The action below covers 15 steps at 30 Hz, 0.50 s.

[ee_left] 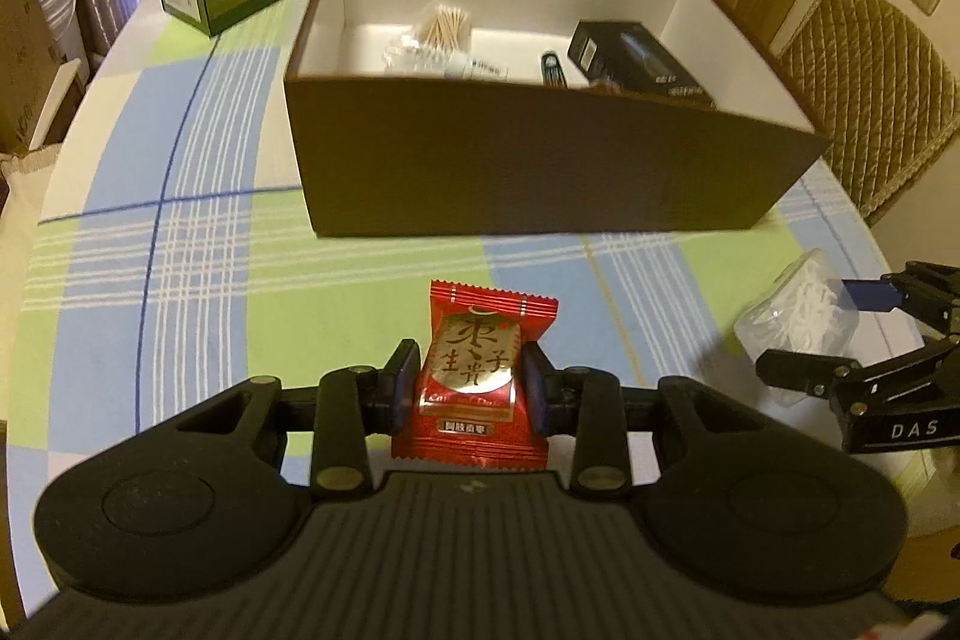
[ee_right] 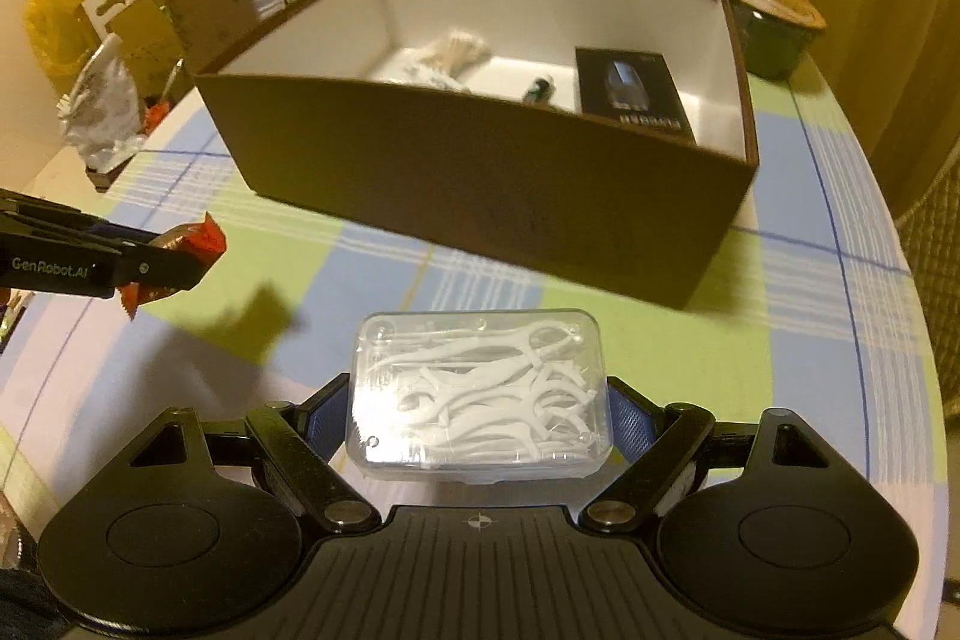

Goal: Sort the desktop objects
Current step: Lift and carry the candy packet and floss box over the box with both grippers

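Left wrist view: a red candy packet (ee_left: 477,388) is pinched between the narrow-set pads of the left gripper (ee_left: 474,391), held above the checked tablecloth (ee_left: 198,232). The open brown box (ee_left: 540,160) is seen just beyond, with cotton swabs (ee_left: 444,28) and a black carton (ee_left: 636,58) inside.

Right wrist view: a clear case of floss picks (ee_right: 480,394) is clamped across the wide-set right gripper (ee_right: 480,418), in front of the box.

Our left gripper (ee_left: 471,391) and right gripper (ee_right: 480,415) are black, with ribbed grey bodies, round side discs, brass-coloured screws and blue pads (ee_right: 630,421). White lettering marks their sides.
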Motion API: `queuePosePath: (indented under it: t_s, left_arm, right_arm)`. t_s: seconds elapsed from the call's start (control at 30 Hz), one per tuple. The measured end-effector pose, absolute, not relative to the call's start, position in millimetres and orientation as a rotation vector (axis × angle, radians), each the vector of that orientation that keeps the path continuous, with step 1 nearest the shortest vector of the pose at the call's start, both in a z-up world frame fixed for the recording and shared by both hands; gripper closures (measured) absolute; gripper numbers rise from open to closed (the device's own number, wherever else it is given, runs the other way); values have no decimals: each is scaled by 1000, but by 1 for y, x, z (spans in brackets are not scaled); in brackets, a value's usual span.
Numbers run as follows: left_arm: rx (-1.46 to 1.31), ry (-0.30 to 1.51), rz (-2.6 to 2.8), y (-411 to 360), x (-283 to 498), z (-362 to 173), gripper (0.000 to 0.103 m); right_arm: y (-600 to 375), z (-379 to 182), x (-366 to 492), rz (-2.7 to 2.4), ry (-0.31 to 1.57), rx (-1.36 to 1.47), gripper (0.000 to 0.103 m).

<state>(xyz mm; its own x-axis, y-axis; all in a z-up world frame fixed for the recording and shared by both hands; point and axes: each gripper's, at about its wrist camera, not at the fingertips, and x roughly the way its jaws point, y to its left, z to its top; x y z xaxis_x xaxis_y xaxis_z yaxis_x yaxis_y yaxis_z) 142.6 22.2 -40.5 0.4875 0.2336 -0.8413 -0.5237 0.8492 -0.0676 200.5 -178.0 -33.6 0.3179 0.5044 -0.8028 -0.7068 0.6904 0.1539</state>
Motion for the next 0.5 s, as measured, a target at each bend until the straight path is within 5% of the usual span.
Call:
queuePosePath:
  t_s: [0.5]
  left_arm:
    - [-310,867,454,27,153,-6,72]
  right_arm:
    - [-173,2,218,863,896,-187,21]
